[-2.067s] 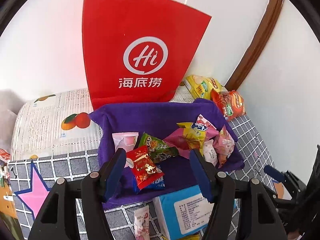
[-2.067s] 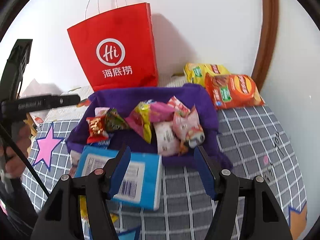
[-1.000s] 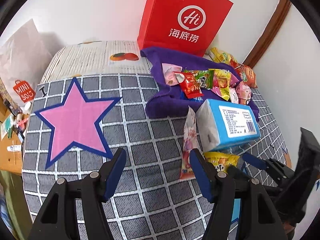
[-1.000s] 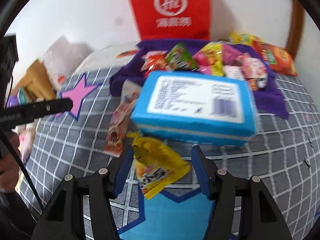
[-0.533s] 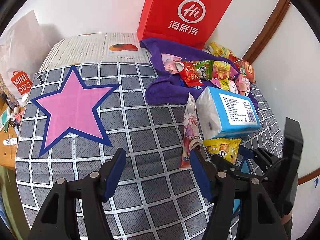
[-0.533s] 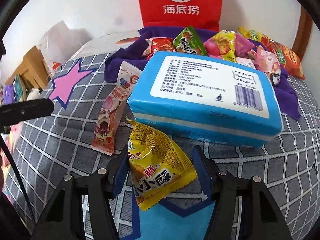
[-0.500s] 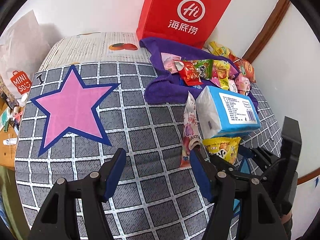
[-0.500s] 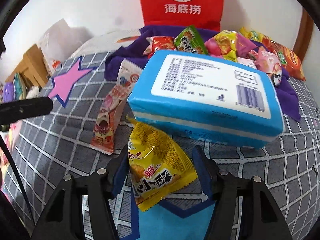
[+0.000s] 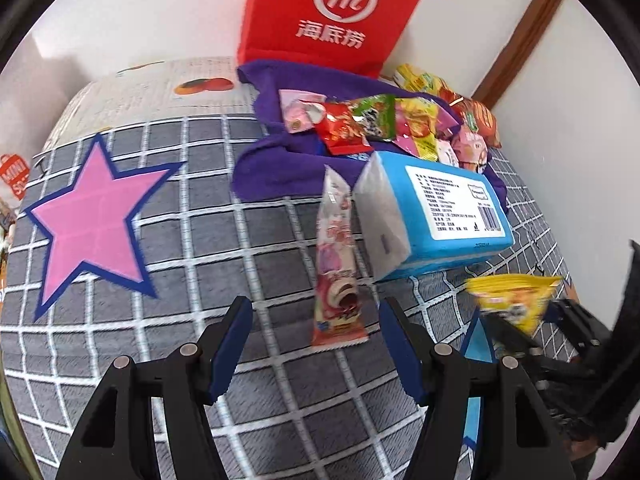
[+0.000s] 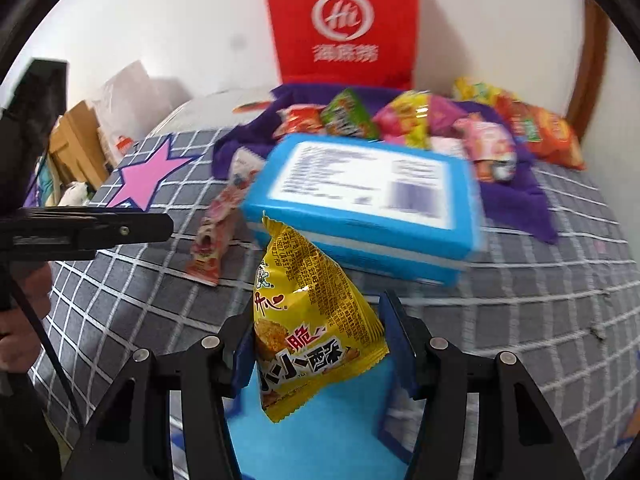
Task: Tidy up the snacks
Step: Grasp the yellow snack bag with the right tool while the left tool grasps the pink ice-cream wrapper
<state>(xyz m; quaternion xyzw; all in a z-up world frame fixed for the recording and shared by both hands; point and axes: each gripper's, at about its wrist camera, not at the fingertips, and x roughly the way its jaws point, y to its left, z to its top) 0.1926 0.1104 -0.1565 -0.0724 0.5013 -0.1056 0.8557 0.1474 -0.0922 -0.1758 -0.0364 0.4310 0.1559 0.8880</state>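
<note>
**Sorting barely begun: one packet lifted**

Gripping the yellow snack packet [image 10: 310, 320], the right gripper [image 10: 316, 354] has its jaws closed on the packet's lower part, holding it clear of the bed [image 9: 168, 240] near the front edge. Just beyond lie the blue tissue pack [image 10: 360, 196] and a pink snack stick [image 9: 338, 264]. Most snacks sit heaped on the purple cloth [image 9: 272, 160] before the red bag [image 9: 332, 16]. The left gripper [image 9: 316, 344] hangs wide open, empty.

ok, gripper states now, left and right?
Left gripper: open, holding nothing.
Right gripper: shut on the yellow snack bag, lifted off the cloth.
</note>
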